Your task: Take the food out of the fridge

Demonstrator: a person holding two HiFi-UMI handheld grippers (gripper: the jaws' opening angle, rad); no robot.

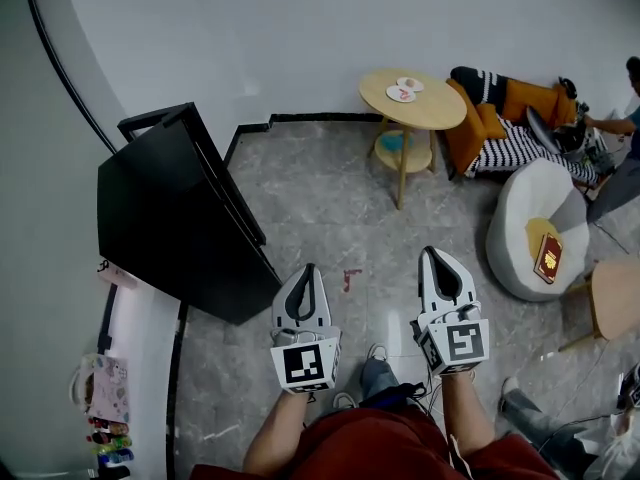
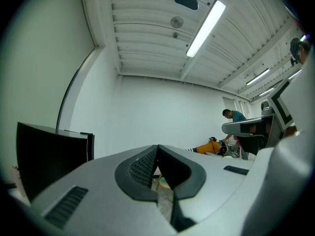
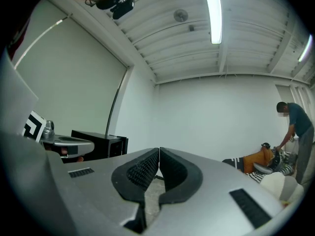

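A grey, marble-patterned tile floor (image 1: 320, 208) fills most of the head view, meeting a plain white wall along a dark skirting strip. At the left centre stands the black fridge (image 1: 170, 218), a smooth, matte, box-shaped cabinet with sharp edges. Its inside cannot be seen, so no food shows. At the right edge sits a rounded white pouf (image 1: 515, 238) with a small dark red book (image 1: 548, 258) lying on its top. Above the centre is a round, pale wooden surface (image 1: 432, 110) on slim legs, with two small white dishes (image 1: 401, 93) on it.

The left hand-held gripper (image 1: 308, 270) and the right hand-held gripper (image 1: 432, 254) reach out side by side at the lower centre. Both are white-shelled and tapered, and each carries a black-and-white marker cube. In both, the ribbed black pads are pressed together at the tips, with nothing between them.
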